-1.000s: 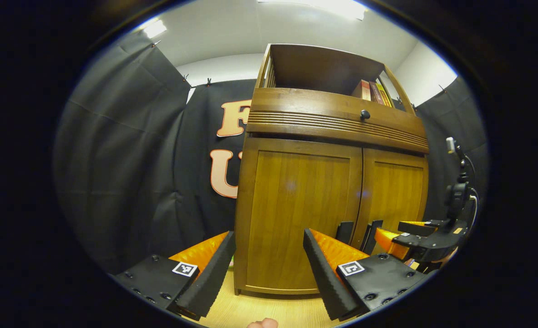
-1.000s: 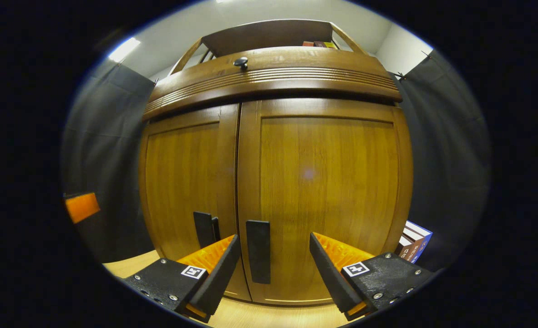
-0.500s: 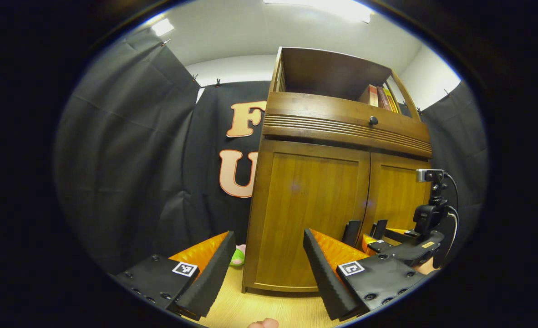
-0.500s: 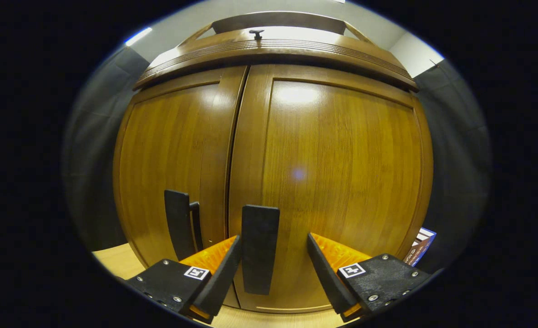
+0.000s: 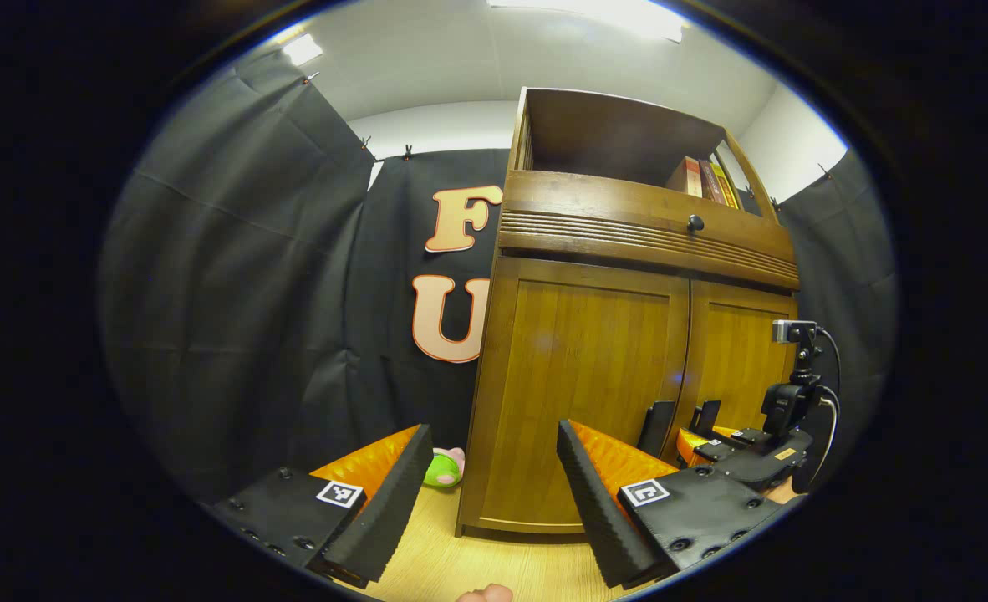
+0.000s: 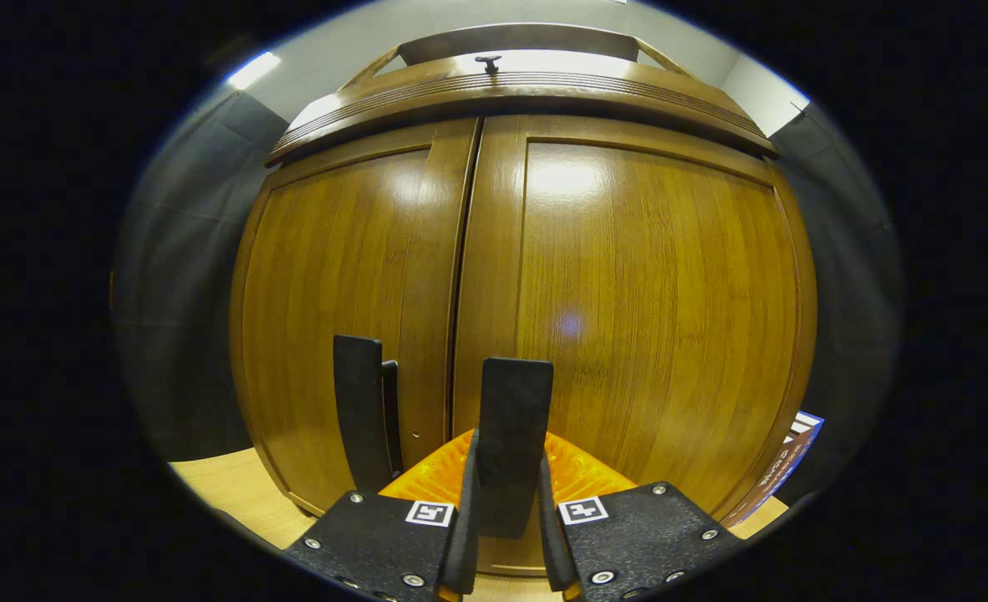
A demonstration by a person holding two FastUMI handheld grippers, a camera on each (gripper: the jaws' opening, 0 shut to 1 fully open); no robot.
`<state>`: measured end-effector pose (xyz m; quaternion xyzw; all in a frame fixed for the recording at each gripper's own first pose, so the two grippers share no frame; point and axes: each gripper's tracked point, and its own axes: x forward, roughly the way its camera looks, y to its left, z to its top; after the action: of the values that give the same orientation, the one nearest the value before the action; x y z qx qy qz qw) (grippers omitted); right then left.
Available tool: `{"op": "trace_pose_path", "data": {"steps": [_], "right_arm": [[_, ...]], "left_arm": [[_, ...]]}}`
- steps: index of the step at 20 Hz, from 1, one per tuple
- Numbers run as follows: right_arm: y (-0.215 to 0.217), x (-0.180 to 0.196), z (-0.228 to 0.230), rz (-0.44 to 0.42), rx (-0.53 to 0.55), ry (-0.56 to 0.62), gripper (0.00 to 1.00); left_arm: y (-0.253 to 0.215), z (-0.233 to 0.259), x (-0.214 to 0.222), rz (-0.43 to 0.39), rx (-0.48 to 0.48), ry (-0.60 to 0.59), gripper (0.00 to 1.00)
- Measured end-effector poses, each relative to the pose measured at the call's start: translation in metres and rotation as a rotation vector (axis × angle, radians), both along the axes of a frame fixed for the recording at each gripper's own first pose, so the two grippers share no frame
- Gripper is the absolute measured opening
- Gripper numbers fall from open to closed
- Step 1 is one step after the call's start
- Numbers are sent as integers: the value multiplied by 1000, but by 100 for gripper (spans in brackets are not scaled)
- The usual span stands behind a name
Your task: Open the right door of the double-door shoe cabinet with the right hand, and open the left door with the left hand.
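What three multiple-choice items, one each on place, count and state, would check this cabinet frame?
1. Where is the green and pink toy?
A. on the floor by the cabinet's left side
B. on the top shelf
C. between the right gripper's jaws

2. How many black handles show on the doors?
A. one
B. two
C. four

3. What state is the right gripper in?
A. wide open, away from the doors
B. shut on the right door handle
C. shut on the drawer knob

Key: 1 A, it lies low beside the cabinet. 2 B, the right one and the left door handle. 3 B, both jaws press the handle's sides.
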<state>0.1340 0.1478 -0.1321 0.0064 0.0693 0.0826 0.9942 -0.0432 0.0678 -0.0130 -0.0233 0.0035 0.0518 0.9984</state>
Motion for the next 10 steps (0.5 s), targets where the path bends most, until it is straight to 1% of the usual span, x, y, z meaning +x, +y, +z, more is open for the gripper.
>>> {"op": "trace_pose_path", "data": {"steps": [1, 2, 5, 9, 10], "right_arm": [[0, 0, 1, 2, 10, 5, 40], [-1, 0, 1, 4, 18, 7, 28], [-3, -12, 4, 18, 13, 12, 27], [-12, -49, 10, 58, 39, 29, 27], [-15, -58, 11, 65, 41, 31, 27]], "left_arm": [[-1, 0, -1, -2, -5, 2, 97], [-2, -1, -1, -4, -11, 4, 97], [-9, -2, -6, -17, -36, 14, 98], [-27, -5, -6, -62, -51, 25, 99], [-32, -5, -5, -74, -47, 29, 96]]}}
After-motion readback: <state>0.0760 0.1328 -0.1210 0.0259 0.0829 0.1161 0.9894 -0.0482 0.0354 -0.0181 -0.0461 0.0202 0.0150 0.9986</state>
